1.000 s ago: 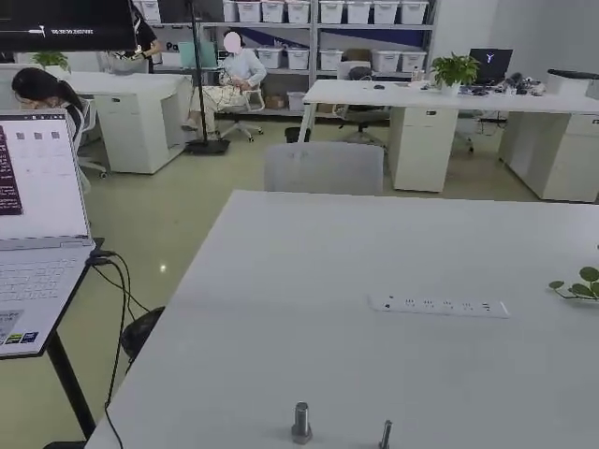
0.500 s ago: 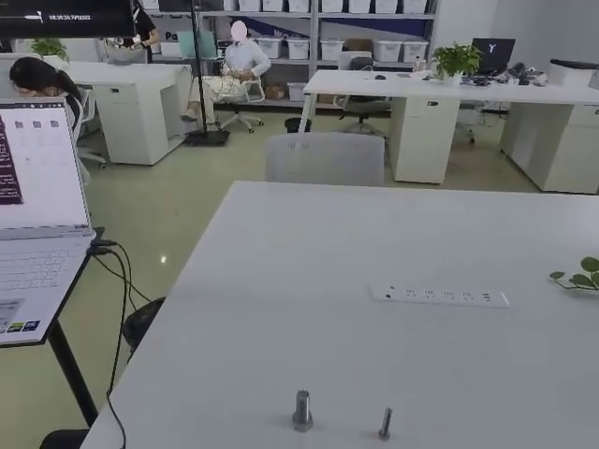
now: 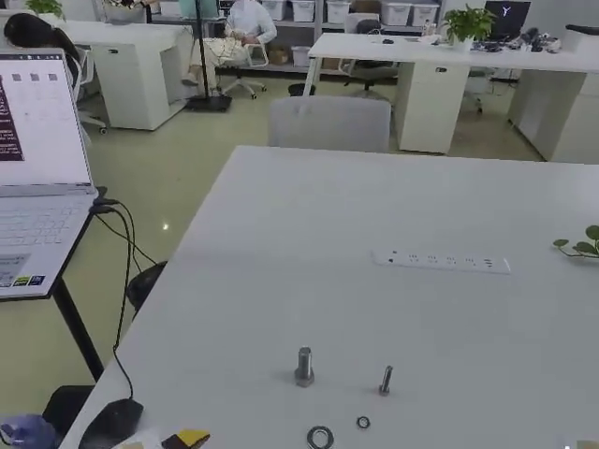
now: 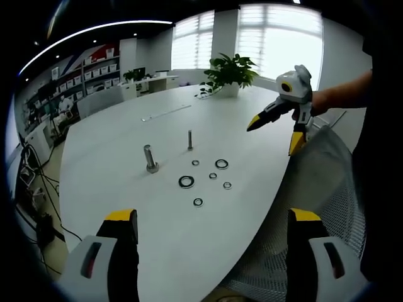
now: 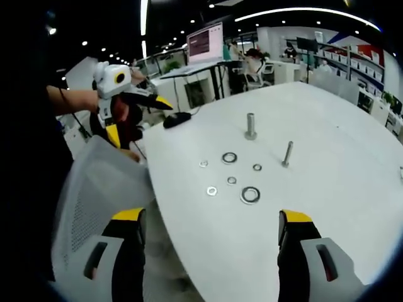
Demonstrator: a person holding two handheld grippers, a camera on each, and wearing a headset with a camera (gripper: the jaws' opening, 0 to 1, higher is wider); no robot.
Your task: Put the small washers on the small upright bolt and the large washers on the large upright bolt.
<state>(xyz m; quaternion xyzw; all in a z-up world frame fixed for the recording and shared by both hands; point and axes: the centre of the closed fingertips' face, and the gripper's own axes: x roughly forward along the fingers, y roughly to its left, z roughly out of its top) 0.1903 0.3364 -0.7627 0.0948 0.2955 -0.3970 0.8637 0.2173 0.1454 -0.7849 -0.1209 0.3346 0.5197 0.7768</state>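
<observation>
The large bolt [image 3: 304, 366] stands left of the small bolt [image 3: 386, 380], washers [image 3: 320, 437] lying before them.

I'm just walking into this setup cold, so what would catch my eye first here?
Two upright bolts stand out on the white table: the large bolt left of the small bolt in the head view. Loose washers lie scattered in front of them, none on a bolt yet. The left tool and right tool are both open, back by the table's edge.

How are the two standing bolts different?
The large bolt is thick; the small bolt is thin. The large bolt has a wide base; the small bolt's is narrow. In the head view, the large bolt stands left of the small bolt. Both are grey metal and upright.
</observation>
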